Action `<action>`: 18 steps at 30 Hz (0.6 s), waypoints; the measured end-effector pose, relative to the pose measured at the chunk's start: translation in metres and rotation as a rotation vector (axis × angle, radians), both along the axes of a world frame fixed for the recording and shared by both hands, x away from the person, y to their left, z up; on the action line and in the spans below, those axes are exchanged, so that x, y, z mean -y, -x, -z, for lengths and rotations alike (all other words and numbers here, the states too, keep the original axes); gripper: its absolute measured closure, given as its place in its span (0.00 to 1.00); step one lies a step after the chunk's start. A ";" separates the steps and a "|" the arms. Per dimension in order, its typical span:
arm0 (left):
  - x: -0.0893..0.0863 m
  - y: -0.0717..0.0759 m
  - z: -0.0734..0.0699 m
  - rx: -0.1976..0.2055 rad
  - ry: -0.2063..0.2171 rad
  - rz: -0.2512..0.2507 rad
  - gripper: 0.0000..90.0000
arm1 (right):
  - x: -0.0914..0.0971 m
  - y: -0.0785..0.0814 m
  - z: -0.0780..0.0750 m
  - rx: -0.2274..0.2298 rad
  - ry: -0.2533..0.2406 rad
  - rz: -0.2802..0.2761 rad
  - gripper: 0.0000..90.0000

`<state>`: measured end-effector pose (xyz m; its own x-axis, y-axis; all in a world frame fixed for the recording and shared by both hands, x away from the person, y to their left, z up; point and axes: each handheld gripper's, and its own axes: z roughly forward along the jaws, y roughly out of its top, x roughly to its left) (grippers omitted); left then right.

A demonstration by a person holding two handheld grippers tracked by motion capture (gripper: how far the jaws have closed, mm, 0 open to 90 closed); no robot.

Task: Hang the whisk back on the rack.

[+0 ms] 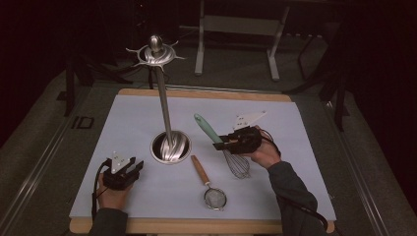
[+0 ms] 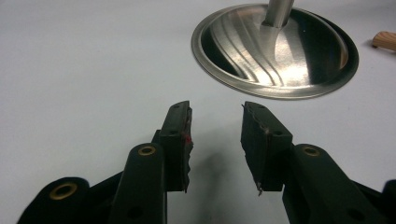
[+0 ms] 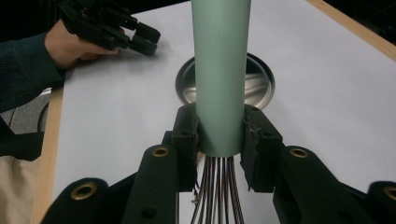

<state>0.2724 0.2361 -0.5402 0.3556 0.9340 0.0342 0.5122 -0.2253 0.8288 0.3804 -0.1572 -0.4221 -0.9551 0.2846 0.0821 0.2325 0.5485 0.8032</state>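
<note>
A whisk (image 1: 223, 145) with a pale green handle (image 3: 220, 74) is held off the mat, handle tilted up to the left, wire head hanging low. My right gripper (image 1: 222, 141) is shut on the handle's lower end just above the wires (image 3: 218, 186). My left gripper (image 1: 135, 168) rests near the mat's front left, open with nothing between its jaws (image 2: 215, 135). A steel utensil stand has a round base (image 1: 170, 146) and a tall pole (image 1: 163, 98) topped by hooks (image 1: 156, 53). Its base (image 2: 275, 49) lies just beyond my left gripper. A small strainer (image 1: 214, 196) with a wooden handle lies in front of the base.
A light mat (image 1: 133, 123) covers a wooden table (image 1: 206, 93). The wooden handle's end (image 2: 385, 40) shows right of the stand's base. The person's left hand with its gripper (image 3: 109, 28) sits at the mat's edge in the right gripper view. Dark floor and a metal frame (image 1: 236, 29) lie beyond.
</note>
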 end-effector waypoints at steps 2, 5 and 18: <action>0.000 0.000 0.000 0.002 0.001 0.002 0.71 | -0.003 -0.001 -0.002 0.013 -0.003 -0.009 0.77; 0.000 0.000 0.000 0.003 0.003 0.001 0.71 | -0.006 -0.001 -0.008 0.029 -0.012 -0.017 0.77; 0.000 0.000 0.000 0.005 0.005 0.005 0.73 | -0.015 -0.003 -0.034 0.082 -0.040 -0.052 0.77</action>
